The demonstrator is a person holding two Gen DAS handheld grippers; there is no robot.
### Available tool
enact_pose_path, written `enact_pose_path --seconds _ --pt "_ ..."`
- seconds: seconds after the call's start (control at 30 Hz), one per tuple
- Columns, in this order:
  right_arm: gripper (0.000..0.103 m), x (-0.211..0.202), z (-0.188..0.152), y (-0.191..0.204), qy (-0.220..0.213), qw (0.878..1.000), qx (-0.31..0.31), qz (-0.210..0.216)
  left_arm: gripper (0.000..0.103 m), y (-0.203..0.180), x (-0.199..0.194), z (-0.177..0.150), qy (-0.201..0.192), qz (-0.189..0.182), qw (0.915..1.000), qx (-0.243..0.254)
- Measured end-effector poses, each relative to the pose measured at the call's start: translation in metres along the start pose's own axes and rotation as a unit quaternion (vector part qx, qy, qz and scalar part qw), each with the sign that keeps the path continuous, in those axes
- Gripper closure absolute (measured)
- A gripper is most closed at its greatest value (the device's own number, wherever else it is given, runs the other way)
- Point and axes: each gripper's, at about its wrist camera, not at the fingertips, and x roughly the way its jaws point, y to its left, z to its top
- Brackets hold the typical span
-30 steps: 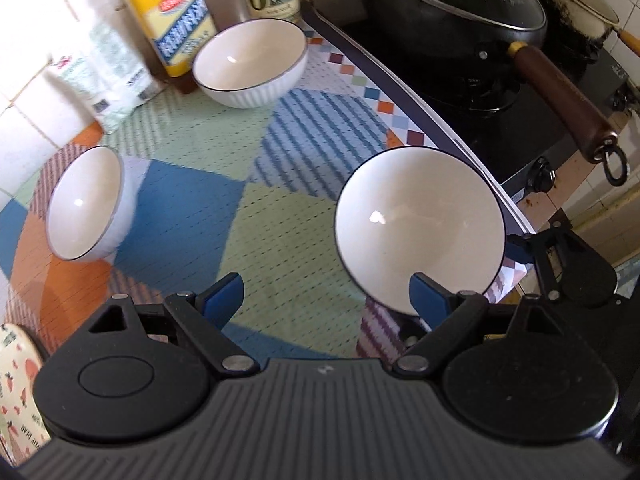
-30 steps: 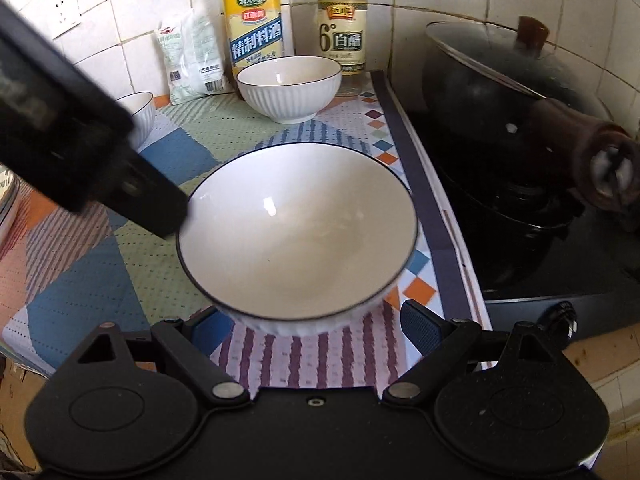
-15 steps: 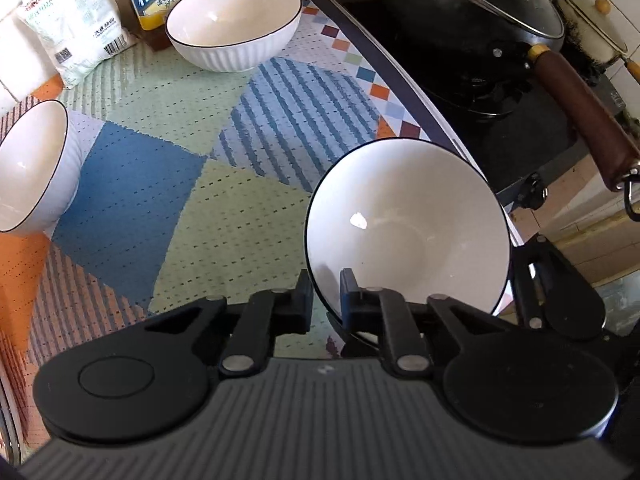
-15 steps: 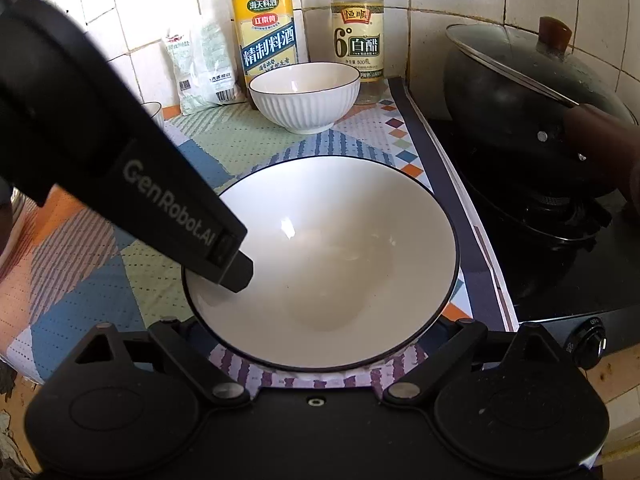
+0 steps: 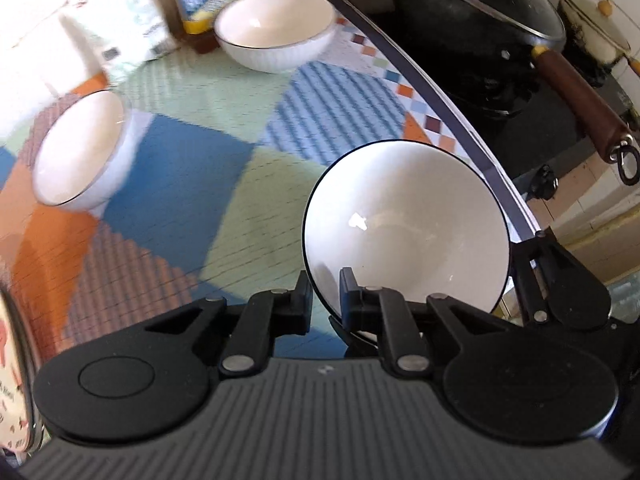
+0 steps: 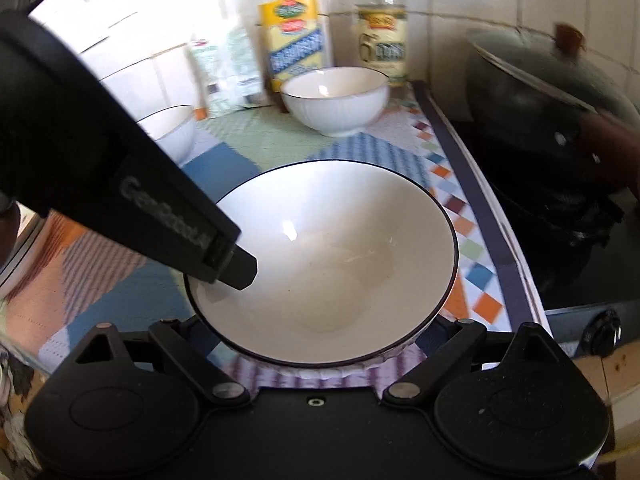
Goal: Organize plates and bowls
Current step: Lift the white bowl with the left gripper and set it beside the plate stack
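White glazed ceramic bowl with a thin dark rim (image 5: 406, 228): sits at the near right of the patchwork mat (image 5: 200, 176), beside the stove. Left gripper (image 5: 325, 300) is clamped on its near-left rim, one finger inside, one outside. Right gripper (image 6: 316, 332) stands spread wide, fingers flanking the bowl's base; contact cannot be told. Handling, as judged: rigid, breakable, smooth glaze likely slippery, moderately heavy; a one-sided rim pinch may let it tilt, so support beneath seems wise. Farther off: small white bowl (image 5: 76, 152) at left, ribbed white bowl (image 5: 276, 30) at the back.
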Motion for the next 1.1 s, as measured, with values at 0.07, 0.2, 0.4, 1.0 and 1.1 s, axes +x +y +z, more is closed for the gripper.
enact_pose_path --seconds 0.07,0.2,0.4,1.0,1.1 --pt "0.006 -0.002 0.002 0.01 -0.004 1.0 -0.009 0.015 0.09 0.015 -0.011 -0.005 -0.004 0.006 0.9999 -0.014" --pt "0.006 -0.006 0.007 0.041 -0.012 0.998 -0.045 0.052 0.09 0.049 -0.031 -0.022 -0.008 0.024 0.9987 -0.044" --pt "0.006 0.002 0.011 0.089 -0.007 0.989 -0.089 0.116 0.09 0.098 -0.047 -0.059 -0.023 0.06 0.9917 -0.111" --pt "0.007 0.046 0.012 0.179 0.045 0.959 -0.215 0.178 0.089 0.175 -0.024 -0.104 -0.001 0.094 0.9724 -0.213" --pt "0.006 0.054 0.012 0.179 0.065 0.957 -0.216 0.181 0.089 0.173 -0.019 -0.103 0.01 0.1 0.9728 -0.208"
